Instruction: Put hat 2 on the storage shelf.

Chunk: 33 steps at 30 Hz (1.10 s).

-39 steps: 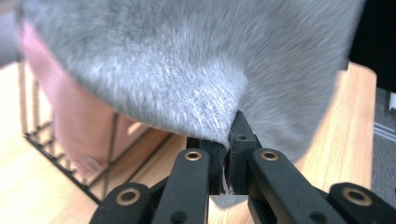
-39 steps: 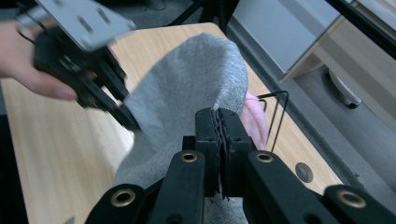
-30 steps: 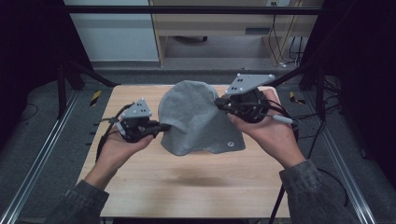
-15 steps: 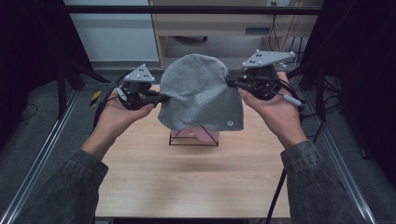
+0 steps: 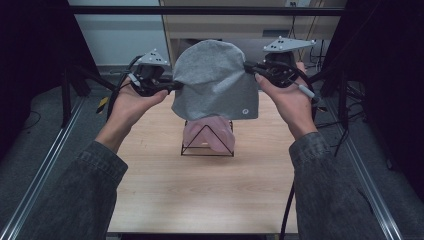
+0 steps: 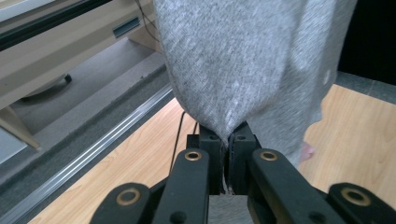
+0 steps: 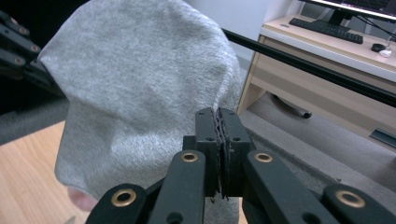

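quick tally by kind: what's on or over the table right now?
Grey hat: 1, held up between the left gripper and the right gripper
Pink hat: 1, on the stand
Black wire stand: 1, on the table
Grippers: 2
Total: 5

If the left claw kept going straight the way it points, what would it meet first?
The grey beanie that the left claw is already shut on. It hangs right ahead of it. Farther along that line is probably the right claw, though depth is unclear.
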Motion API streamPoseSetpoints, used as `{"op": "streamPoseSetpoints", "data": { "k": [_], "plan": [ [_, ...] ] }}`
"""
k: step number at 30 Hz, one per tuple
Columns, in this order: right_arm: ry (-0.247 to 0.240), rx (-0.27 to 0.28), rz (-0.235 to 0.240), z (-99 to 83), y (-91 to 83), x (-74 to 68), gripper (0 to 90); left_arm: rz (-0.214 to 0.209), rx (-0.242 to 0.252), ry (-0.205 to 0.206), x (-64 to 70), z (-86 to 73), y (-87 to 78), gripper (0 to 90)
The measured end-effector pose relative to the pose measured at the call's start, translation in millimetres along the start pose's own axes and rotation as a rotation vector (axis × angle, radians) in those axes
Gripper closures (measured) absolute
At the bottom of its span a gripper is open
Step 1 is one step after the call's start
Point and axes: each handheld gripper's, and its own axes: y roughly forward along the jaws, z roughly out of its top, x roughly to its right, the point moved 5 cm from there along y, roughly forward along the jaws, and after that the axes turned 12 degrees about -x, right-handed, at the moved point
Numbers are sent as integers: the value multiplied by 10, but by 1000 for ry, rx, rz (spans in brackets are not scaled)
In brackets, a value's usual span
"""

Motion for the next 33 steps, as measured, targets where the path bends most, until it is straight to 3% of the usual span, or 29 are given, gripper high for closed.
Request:
{"op": "streamPoseSetpoints", "data": {
  "k": [7,13,16,20,24,33],
  "plan": [
    [22,37,-5,41,95,51,882,17,31,-43,-111,32,20,876],
    [40,61,-9,66,126,100,882,42,38,-40,-151,98,19,875],
    [43,53,-10,40,169,130,882,76,31,-28,-174,101,50,874],
    [50,59,-19,27,220,183,882,96,71,-38,-204,149,83,874],
    [63,84,-27,55,252,218,883,125,69,-28,-237,196,110,874],
    [84,53,-18,-43,445,238,882,108,45,-47,-278,101,260,872]
  ]
}}
